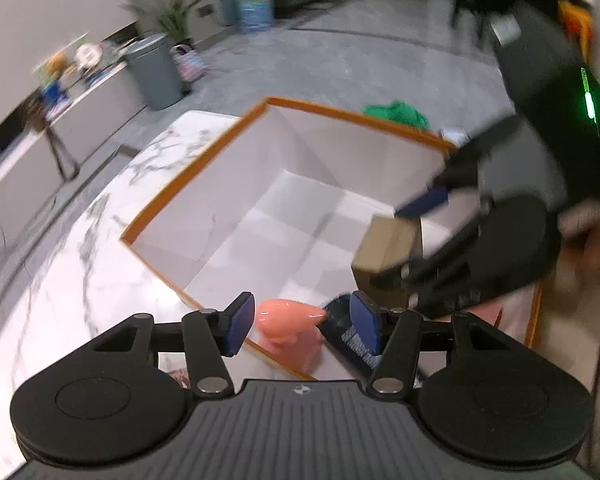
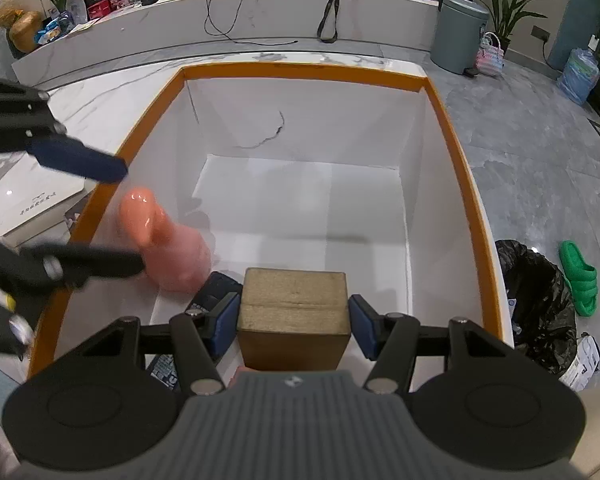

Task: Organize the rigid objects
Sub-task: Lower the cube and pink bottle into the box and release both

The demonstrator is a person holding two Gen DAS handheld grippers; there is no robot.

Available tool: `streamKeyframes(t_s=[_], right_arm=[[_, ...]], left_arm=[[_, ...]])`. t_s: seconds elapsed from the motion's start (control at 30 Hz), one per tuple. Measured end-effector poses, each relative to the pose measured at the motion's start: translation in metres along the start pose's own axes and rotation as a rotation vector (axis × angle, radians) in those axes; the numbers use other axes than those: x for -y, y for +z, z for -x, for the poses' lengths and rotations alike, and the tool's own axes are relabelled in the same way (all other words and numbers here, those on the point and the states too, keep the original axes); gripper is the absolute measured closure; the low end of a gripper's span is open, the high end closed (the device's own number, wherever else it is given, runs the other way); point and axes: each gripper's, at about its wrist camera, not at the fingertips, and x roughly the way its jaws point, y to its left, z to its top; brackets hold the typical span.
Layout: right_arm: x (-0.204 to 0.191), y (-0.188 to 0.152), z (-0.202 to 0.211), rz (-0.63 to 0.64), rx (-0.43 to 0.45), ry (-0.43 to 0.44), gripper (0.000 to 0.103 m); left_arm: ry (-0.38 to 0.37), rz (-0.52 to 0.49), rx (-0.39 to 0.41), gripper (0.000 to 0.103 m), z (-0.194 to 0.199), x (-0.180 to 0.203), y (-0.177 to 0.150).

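A glossy, smooth pink figure [image 2: 162,240] is seen inside the white box [image 2: 420,184], whose walls look matt and whose rim is orange. Beside the figure, a matt, rough brown block [image 2: 294,308] is seen; the tabletop [image 2: 100,100] around the box is polished marble-patterned.

Grey marble floor [image 2: 520,128] ahead; a white counter [image 2: 260,36] (cluttered) beyond, grey bin [image 2: 458,34] and plants [image 2: 504,8] right.

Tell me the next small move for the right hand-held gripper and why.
Probably lower the wooden block toward the bin's bare white floor and let go. The right hand-held gripper grips the block over the orange-rimmed bin, and the pink bottle lies clear to its left.
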Motion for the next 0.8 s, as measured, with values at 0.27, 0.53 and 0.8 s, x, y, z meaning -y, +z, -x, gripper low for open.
streamKeyframes(t_s=[0.27, 0.53, 0.8], right_arm=[[-0.014, -0.001, -0.002, 0.022, -0.008, -0.004, 0.044], [-0.017, 0.0, -0.007, 0.06, -0.048, -0.021, 0.044], [-0.015, -0.004, -0.005, 0.057, -0.089, 0.009, 0.044]], left_arm=[[0.056, 0.128, 0.005, 0.04, 0.012, -0.012, 0.004], [0.08, 0.14, -0.007, 0.043, 0.016, -0.01, 0.0], [0.089, 0.131, -0.025, 0.044, 0.02, -0.007, -0.006]])
